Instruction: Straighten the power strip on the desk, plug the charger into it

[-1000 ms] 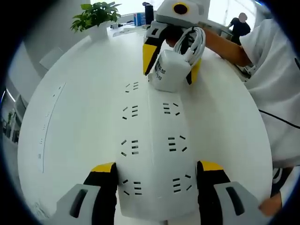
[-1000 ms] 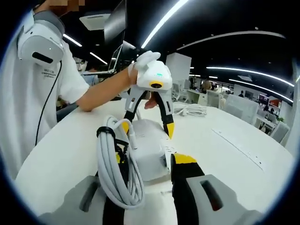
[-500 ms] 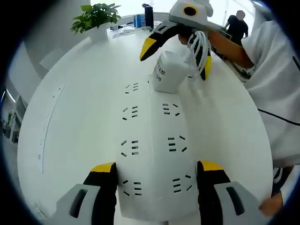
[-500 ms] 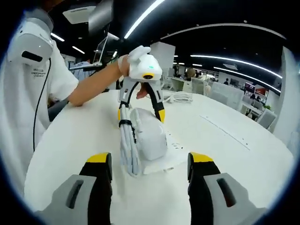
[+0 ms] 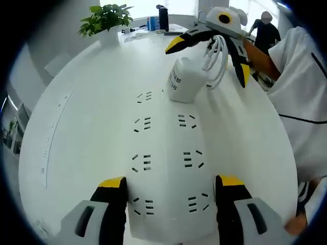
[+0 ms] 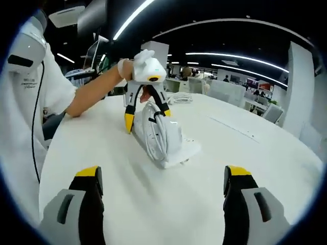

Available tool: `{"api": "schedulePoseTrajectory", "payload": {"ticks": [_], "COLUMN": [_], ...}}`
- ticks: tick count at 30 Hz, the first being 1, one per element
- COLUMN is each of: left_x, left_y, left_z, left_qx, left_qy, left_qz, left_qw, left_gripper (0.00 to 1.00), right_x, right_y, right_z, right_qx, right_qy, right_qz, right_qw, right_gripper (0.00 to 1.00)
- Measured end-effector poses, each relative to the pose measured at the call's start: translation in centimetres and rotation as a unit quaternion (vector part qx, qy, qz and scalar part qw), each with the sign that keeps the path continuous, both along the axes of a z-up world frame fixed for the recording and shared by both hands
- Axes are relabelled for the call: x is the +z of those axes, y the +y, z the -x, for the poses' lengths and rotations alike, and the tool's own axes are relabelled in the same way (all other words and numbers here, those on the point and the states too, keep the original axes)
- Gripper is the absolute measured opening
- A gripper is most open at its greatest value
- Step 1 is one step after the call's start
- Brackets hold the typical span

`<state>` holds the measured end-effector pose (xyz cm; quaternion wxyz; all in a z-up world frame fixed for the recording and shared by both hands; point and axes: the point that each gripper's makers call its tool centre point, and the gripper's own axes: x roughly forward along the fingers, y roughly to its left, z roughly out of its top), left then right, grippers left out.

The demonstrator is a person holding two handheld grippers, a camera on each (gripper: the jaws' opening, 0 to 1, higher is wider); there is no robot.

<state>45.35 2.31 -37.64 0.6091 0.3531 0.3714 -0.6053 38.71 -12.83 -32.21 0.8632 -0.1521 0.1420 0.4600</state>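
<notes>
My left gripper (image 5: 168,204) jaws straddle the near end of the power strip (image 5: 166,153), lower centre of frame, contact uncertain. My right gripper (image 6: 161,204) jaws are wide apart, empty. The charger (image 5: 186,80) with coiled cable sits at the strip's far end, upper centre. Plugging looks done; next, retreat. Charger label unreadable.

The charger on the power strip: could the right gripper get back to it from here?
Probably yes. The right gripper is open, and bare desk lies between it and the charger on the power strip.
</notes>
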Motion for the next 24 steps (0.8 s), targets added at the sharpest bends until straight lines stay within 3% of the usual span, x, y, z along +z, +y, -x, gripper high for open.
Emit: {"api": "schedulePoseTrajectory", "payload": {"ticks": [7, 13, 16, 19, 22, 24], "left_x": [0.0, 0.5, 1.8, 3.2, 4.0, 4.2], "left_y": [-1.4, -2.3, -3.2, -3.7, -3.2, -2.2], "left_z": [0.1, 0.0, 0.6, 1.1, 1.9, 2.4], "left_qx": [-0.016, -0.003, 0.011, 0.032, 0.054, 0.075], "left_qy": [-0.001, -0.011, -0.009, -0.016, -0.014, -0.031], "left_qz": [0.038, 0.066, 0.116, 0.173, 0.202, 0.203], "left_qw": [0.9991, 0.9978, 0.9932, 0.9842, 0.9777, 0.9757], "left_gripper": [0.78, 0.84, 0.89, 0.96, 0.96, 0.96], "right_x": [0.8, 0.7, 0.8, 0.6, 0.8, 1.3], "right_y": [-1.3, -1.4, -1.7, -1.9, -2.0, -2.0], "right_z": [0.2, 0.1, 0.1, -0.1, 0.1, 0.2], "right_qx": [-0.026, -0.029, -0.035, -0.043, -0.045, -0.044], "right_qy": [-0.008, -0.008, -0.002, 0.015, 0.011, 0.007], "right_qz": [-0.011, -0.019, -0.026, -0.038, -0.037, -0.041], "right_qw": [0.9996, 0.9994, 0.9991, 0.9982, 0.9983, 0.9982], "right_gripper": [0.97, 0.97, 0.97, 0.97, 0.97, 0.97]}}
